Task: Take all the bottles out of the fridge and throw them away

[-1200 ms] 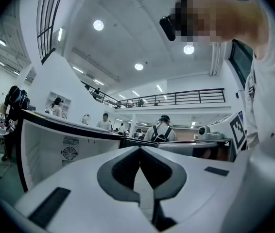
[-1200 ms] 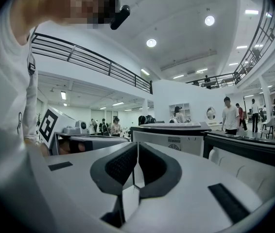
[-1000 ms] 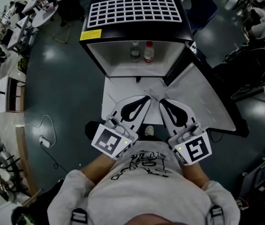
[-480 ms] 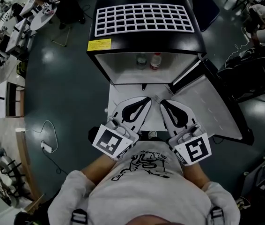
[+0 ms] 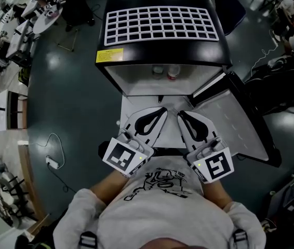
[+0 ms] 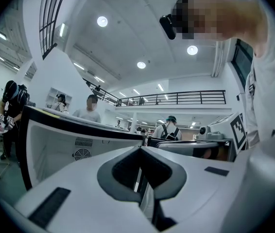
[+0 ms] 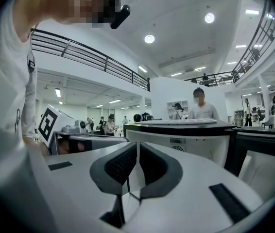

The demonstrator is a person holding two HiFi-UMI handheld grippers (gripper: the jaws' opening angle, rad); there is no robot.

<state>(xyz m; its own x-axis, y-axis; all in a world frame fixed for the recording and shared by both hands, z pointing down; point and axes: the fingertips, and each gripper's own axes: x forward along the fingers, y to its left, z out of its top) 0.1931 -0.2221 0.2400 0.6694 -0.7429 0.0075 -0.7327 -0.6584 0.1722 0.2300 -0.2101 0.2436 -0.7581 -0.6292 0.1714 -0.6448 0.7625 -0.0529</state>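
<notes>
Standing upright side by side in the white interior of the fridge (image 5: 162,50) are two small bottles, half hidden under the edge of its black top: a clear bottle (image 5: 158,70) with a pale cap on the left and, just beside it, a red-marked bottle (image 5: 173,73) with a white body. The fridge carries a white grid on its top and a yellow label at the front edge. Its door (image 5: 235,123) hangs open to the right, white on the inside.

The left gripper (image 5: 163,109) and the right gripper (image 5: 179,113) are held level, close together, before the open front and well apart from the bottles. Each has its jaws pressed together with nothing between them.

The floor (image 5: 74,102) is dark, glossy grey-green. A white sheet (image 5: 136,104) lies before the fridge, and a cable (image 5: 53,139) curls at the left. Tables (image 5: 30,22) stand at the far left. Beyond the fridge, both gripper views show a bright hall with a railing (image 6: 176,97), round ceiling lamps (image 6: 102,21) and people (image 7: 203,108).
</notes>
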